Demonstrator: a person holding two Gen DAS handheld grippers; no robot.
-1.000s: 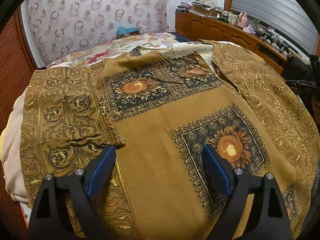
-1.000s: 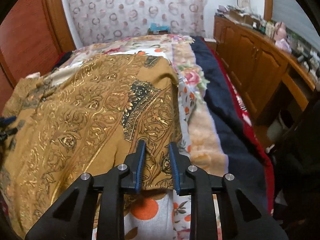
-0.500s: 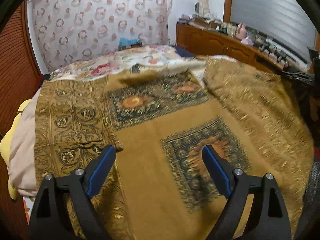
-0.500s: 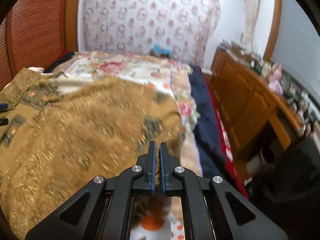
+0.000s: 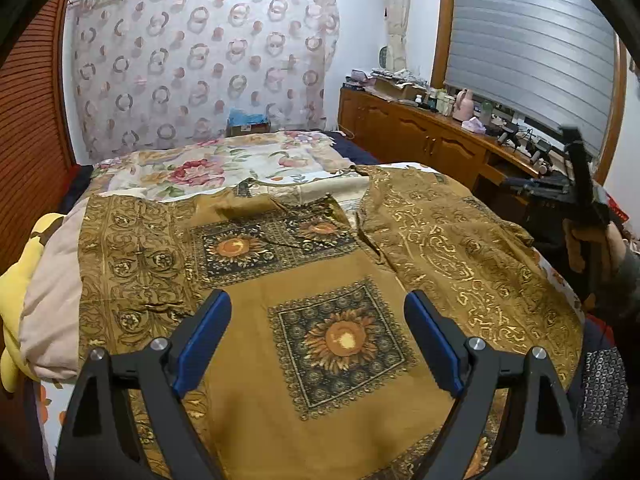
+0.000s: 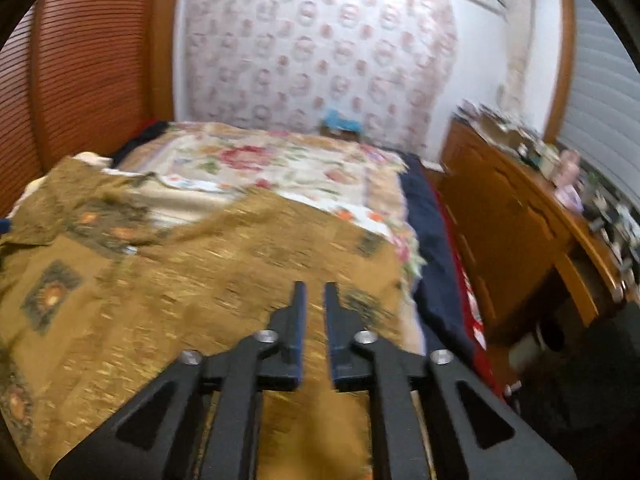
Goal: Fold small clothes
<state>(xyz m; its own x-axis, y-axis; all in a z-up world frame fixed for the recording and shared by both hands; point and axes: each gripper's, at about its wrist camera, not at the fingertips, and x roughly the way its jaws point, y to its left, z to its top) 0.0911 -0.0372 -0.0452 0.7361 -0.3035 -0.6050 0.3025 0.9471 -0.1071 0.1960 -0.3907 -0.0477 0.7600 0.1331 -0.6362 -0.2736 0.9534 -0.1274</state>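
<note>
Brown-gold printed cloth, a patterned garment, lies spread on the bed in the left wrist view, directly beneath and ahead of the left tool. That tool hangs above the cloth with its blue pads far apart, nothing between them and no contact visible. A sunflower square sits between the two pads, below them. To the tool's left a panel of the garment appears folded in; to its right a wider scrolled panel runs toward the bed's edge, where the person's hand holds the other device. The likely trouble: with neither edge gripped, the right panel could slide off the bed's side or bunch up, leaving an uneven fold.

In the right wrist view, blurred, the right tool floats over the garment's near right portion. Its jaws are opening from a narrow gap, and no fabric appears between them. Just right of the tool the cloth ends above the dark blanket. A grab there could catch bedding with the garment.
</note>
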